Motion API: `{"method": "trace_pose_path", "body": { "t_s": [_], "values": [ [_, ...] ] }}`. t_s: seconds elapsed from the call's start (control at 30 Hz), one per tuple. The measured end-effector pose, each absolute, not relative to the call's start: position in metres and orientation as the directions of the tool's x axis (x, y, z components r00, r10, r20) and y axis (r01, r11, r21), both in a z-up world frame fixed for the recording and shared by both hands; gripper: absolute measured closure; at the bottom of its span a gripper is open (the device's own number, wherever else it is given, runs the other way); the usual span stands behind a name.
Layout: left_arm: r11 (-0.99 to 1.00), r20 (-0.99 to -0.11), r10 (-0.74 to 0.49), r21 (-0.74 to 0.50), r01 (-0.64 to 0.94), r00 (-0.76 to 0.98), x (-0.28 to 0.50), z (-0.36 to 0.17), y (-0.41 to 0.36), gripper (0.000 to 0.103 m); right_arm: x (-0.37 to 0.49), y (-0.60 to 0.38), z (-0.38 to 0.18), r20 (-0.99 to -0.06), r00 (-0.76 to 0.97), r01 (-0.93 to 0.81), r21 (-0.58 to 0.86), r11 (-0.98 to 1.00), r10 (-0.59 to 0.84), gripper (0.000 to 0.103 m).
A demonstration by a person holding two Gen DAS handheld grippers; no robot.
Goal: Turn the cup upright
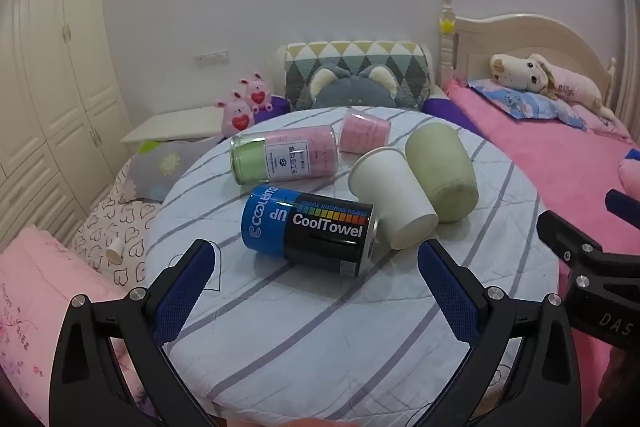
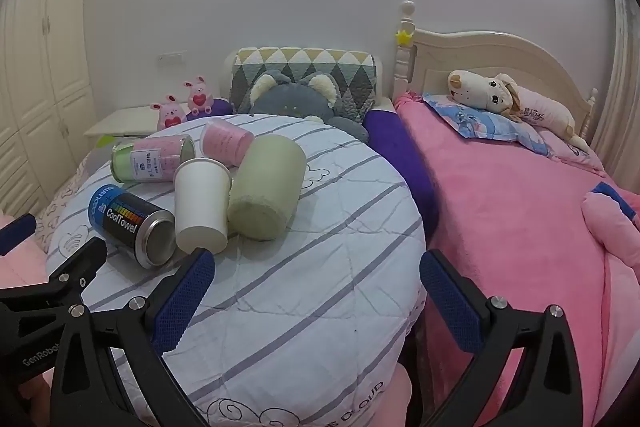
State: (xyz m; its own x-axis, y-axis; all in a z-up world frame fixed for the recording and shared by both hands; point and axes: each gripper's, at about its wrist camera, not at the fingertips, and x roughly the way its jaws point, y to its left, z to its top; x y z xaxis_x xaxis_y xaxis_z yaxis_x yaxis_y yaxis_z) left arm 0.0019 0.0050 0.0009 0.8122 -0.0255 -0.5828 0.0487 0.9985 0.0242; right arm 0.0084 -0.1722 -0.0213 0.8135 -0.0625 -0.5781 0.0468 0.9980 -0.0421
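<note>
Cup [image 1: 392, 193] lies on its side at 12 o'clock on the round tabletop [image 1: 320, 327], between towel can [image 1: 310, 227] and green roll [image 1: 442, 171] — untouched. Both grippers — left [image 1: 316, 291], right [image 2: 316, 291] — fingers spread, empty; flip not begun.

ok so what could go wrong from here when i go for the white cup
1. The white cup lies wedged between the CoolTowel can and the green roll; a wide-open right gripper could knock either one rolling.
2. It looks like thin paper, so a hard squeeze may crush it.
3. The quilted cover looks soft and uneven, so the cup may tip again once stood up.
</note>
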Motion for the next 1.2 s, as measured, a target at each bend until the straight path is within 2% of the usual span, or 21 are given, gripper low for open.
{"method": "trace_pose_path", "body": {
  "t_s": [0.03, 1.2],
  "values": [
    [0.996, -0.554, 0.018, 0.079, 0.031, 0.832, -0.003, 0.002, 0.001, 0.000, 0.008, -0.173, -0.021, -0.580, 0.813, 0.043, -0.038, 0.998, -0.057, 0.000],
    [0.998, -0.567, 0.035, 0.067, 0.004, 0.823, 0.000, -0.002, 0.002, 0.001, 0.008, -0.176, -0.026, -0.616, 0.787, 0.024, -0.005, 1.000, -0.022, 0.000]
  ]
}}
